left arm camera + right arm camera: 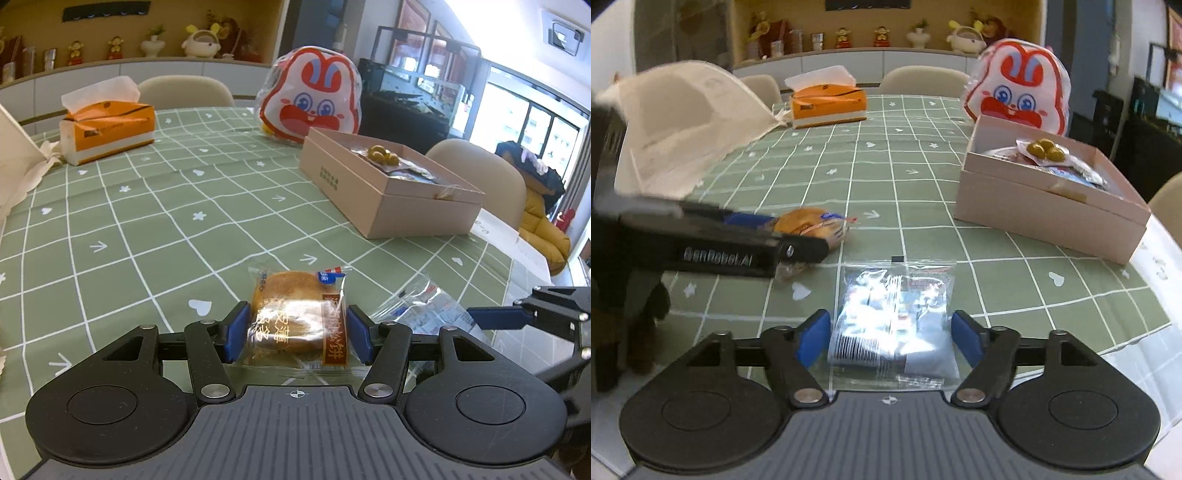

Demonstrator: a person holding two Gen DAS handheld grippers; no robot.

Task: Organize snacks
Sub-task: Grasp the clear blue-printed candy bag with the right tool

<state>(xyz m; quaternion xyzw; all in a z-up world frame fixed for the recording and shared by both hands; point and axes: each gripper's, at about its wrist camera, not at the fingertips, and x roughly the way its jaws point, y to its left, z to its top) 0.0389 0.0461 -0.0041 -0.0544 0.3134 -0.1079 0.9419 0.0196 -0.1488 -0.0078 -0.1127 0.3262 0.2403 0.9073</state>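
Note:
A wrapped round pastry (295, 321) lies on the green checked tablecloth between the blue pads of my left gripper (297, 334); the pads stand at the wrapper's sides, and I cannot tell whether they press it. A clear snack packet (895, 317) lies between the pads of my right gripper (892, 338), which is open with gaps on both sides. The packet also shows in the left wrist view (424, 314). The pastry shows in the right wrist view (812, 227) behind the left gripper's finger. A pink open box (388, 184) with several snacks stands at the right.
A rabbit-face bag (312, 98) stands behind the box. An orange tissue box (109, 129) sits at the far left. A white mesh food cover (687, 125) is on the left. Chairs ring the table; its right edge (1160, 332) is near.

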